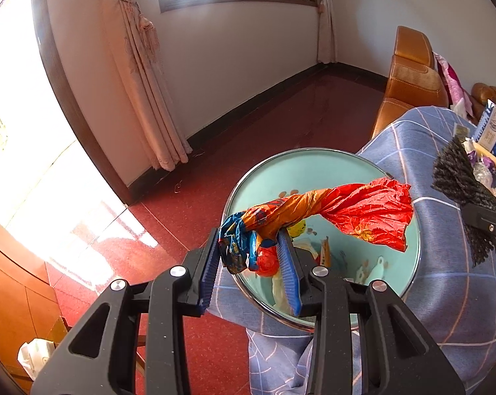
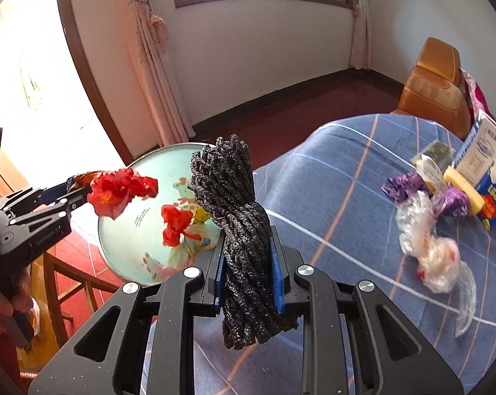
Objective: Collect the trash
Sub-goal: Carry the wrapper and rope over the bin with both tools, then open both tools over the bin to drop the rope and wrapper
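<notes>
A twisted red and orange wrapper [image 1: 340,207] is pinched at its blue crumpled end between the blue pads of the left gripper [image 1: 253,253], and it hangs over the open mouth of the round bin [image 1: 409,263]. Its loose red end spreads toward the far side of the bin's rim. Inside the bin, against its pale green wall, lie more scraps: a red piece [image 2: 175,222], something yellow and some pale plastic.

Just beside the bin, on its table side, the right gripper [image 2: 248,263] is clamped on a bundle of black cord [image 2: 238,230], which stands upright between the pads and sticks out above and below them.

The bin sits against the edge of a table under a blue checked cloth [image 2: 330,197]. Farther from the bin on that cloth lies more litter: a crumpled clear bag [image 2: 432,250], purple wrappers [image 2: 402,186], a yellow block [image 2: 461,191] and a blue and white carton [image 2: 488,177]. Beyond the table stands an orange leather chair [image 1: 412,75], and red floor [image 1: 248,131] surrounds the bin.
</notes>
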Tool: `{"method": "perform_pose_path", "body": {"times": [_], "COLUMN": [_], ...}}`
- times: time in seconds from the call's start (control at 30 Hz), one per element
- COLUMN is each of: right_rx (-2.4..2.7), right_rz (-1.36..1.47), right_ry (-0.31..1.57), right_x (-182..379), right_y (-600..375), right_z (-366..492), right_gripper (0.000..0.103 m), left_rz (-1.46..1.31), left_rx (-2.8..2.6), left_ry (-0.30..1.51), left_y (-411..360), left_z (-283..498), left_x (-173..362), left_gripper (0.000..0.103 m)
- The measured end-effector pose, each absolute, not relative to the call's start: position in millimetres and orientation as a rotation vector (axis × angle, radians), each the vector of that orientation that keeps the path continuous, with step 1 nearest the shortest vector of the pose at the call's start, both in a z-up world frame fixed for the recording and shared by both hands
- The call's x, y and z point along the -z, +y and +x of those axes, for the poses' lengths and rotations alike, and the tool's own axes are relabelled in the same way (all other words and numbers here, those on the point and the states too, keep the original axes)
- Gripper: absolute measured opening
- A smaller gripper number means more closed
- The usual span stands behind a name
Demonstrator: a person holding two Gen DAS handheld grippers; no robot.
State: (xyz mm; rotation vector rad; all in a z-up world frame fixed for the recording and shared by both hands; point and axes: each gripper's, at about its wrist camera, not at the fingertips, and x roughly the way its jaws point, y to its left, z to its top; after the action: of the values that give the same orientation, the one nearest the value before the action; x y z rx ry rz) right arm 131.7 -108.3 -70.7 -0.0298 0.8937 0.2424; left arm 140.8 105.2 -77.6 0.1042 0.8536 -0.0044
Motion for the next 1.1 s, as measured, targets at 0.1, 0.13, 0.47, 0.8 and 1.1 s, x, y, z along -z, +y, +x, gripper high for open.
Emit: {"method": "perform_pose_path", "body": {"times": [0.1,0.13,0.47,0.8,1.1], "right_rx": [-0.244,-0.245,-0.27,-0.31,-0.323], "right_rz": [-0.046,-0.052,-0.072,-0.086,-0.067], "right_ry": [0.896,0.9,0.955,1.003,0.987], "right_x": [74.5,76.6,100.0,121.1,115.8], "right_y": [-94.8,-90.4,-63.9,-46.1,-48.6], "right_z": [142.6,146.4,177.5,195.4,195.9], "right_gripper": [0.024,0.024,0.024,0.027,0.045], "left_rz": [0.108,0.11,0.14,0.143,0.142], "left_rx": [0.002,0.001,-0.026,-0.049,-0.059], "left_ry": [0.86,0.863,0.894,0.942,0.937], "left_y": [104.6,103.9,94.4,94.4,99.3], "left_z": [145.2,146.9,164.8,176.0,173.7], "left_x": [81.5,83.1,97.6,114.9,113.9], "left_gripper": [0.035,0.035,0.036,0.036,0.045]}}
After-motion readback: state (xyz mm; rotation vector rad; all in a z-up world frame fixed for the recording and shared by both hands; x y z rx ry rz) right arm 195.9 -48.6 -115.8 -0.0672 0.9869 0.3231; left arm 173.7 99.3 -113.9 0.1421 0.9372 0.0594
